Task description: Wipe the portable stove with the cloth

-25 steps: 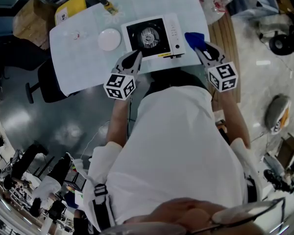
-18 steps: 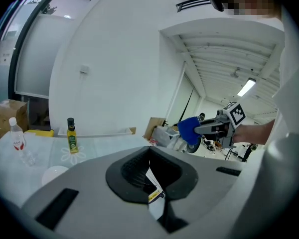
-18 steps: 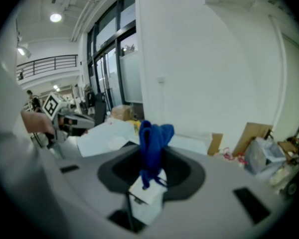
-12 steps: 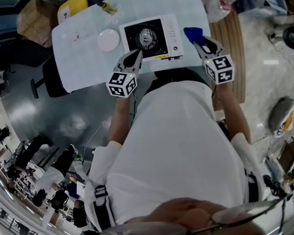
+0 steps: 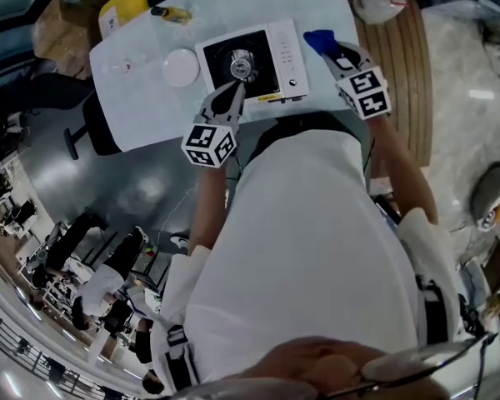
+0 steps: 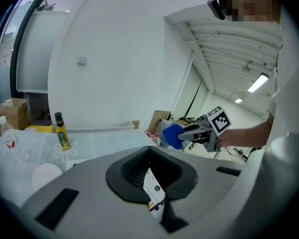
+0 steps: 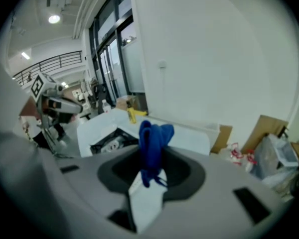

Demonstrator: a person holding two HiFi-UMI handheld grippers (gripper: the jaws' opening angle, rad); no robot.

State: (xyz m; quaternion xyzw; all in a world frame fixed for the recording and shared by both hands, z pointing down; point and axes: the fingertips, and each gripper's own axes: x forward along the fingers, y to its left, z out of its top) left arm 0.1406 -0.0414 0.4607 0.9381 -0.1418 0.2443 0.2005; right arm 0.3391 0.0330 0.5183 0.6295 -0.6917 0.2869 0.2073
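Note:
The white portable stove (image 5: 250,59) with its black burner well sits on the pale table (image 5: 142,107). My right gripper (image 5: 331,54) is shut on a bunched blue cloth (image 5: 318,39), held just off the stove's right end; the cloth (image 7: 152,142) sticks up between its jaws, with the stove (image 7: 108,141) beyond to the left. My left gripper (image 5: 235,90) points at the stove's front edge, its jaws together and holding nothing. From the left gripper view I see the right gripper (image 6: 190,132) and the cloth (image 6: 172,136) in the air.
A white plate (image 5: 181,67) lies left of the stove, with a small glass (image 5: 122,64) further left. A yellow oil bottle (image 5: 172,12) stands at the table's far edge. A wooden bench (image 5: 404,52) runs along the right, and a dark chair (image 5: 87,127) stands at the left.
The right gripper has carried the cloth a little farther along the stove's right end. The left gripper's tip has come up over the stove's front edge.

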